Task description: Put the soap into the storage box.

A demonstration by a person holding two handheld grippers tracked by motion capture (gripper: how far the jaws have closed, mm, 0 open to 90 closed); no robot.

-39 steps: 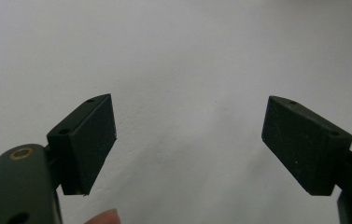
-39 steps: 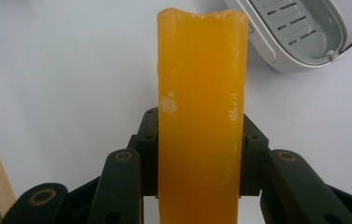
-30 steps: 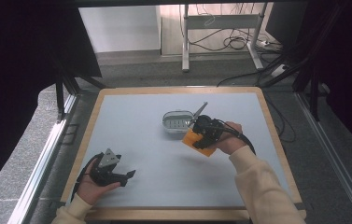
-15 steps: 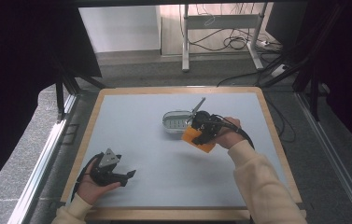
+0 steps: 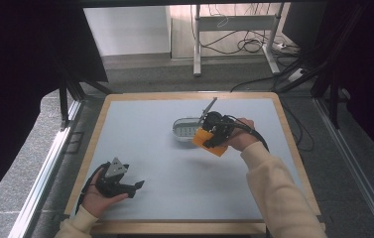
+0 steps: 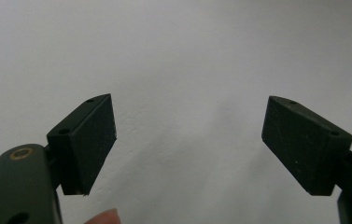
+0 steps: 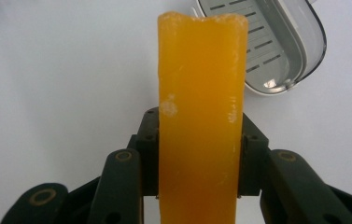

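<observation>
Left gripper (image 5: 137,185) parked near the front-left of the table (image 5: 140,129), jaws spread wide, nothing between them, just bare surface in the left gripper view. Out of play.

Right gripper (image 5: 213,135) clamped on the orange soap bar (image 5: 208,141), 2 jaws pinching its narrow faces, long axis running straight out past the tips. Bar is off the table, held beside the dish (image 5: 187,128).

In the right gripper view the dish (image 7: 276,42) lies ahead and right of the bar's far end (image 7: 202,70). Likely next: carry it right and forward, then lower into the slotted tray. Right hand is the near one.
</observation>
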